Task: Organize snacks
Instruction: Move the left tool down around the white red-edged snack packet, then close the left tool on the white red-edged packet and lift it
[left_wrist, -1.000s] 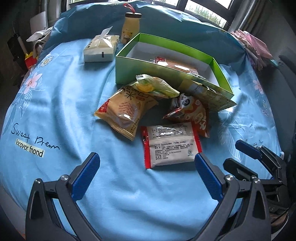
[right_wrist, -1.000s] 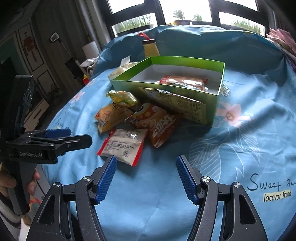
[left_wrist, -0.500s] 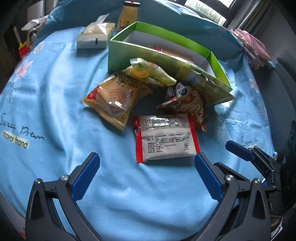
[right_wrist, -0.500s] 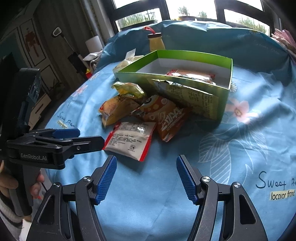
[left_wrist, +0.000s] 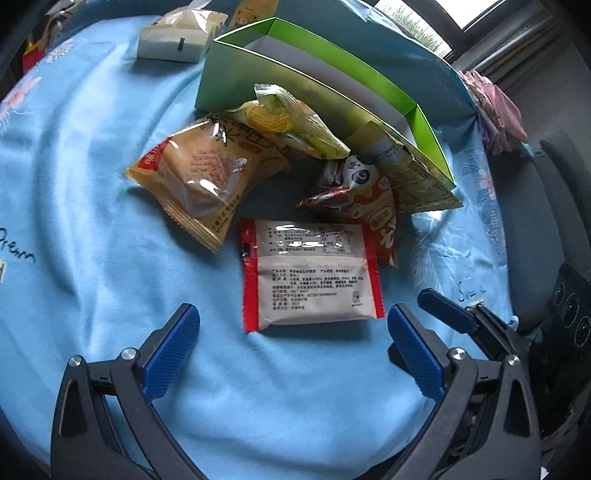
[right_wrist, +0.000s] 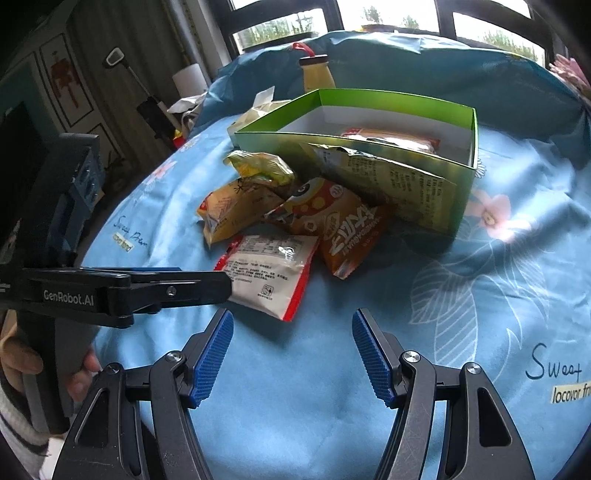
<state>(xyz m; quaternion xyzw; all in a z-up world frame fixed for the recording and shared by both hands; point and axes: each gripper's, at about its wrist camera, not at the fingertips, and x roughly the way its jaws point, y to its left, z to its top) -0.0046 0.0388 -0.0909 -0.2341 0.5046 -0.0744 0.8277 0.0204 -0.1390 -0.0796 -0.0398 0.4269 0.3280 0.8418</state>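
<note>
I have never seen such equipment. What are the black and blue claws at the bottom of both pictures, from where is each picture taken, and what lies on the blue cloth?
The claws are two hand-held grippers; a person carries one in each hand, and no robot arm is present. Each carries a camera looking forward along its fingers. One picture comes from the left gripper, the other from the right gripper. Both stand open and hold nothing.

On the blue cloth lie loose snack packets: a red and white packet nearest the left gripper, an orange packet, a tan packet and a corn packet. Behind them stands a green box with one packet already inside. A yellow bottle stands further back.
</note>
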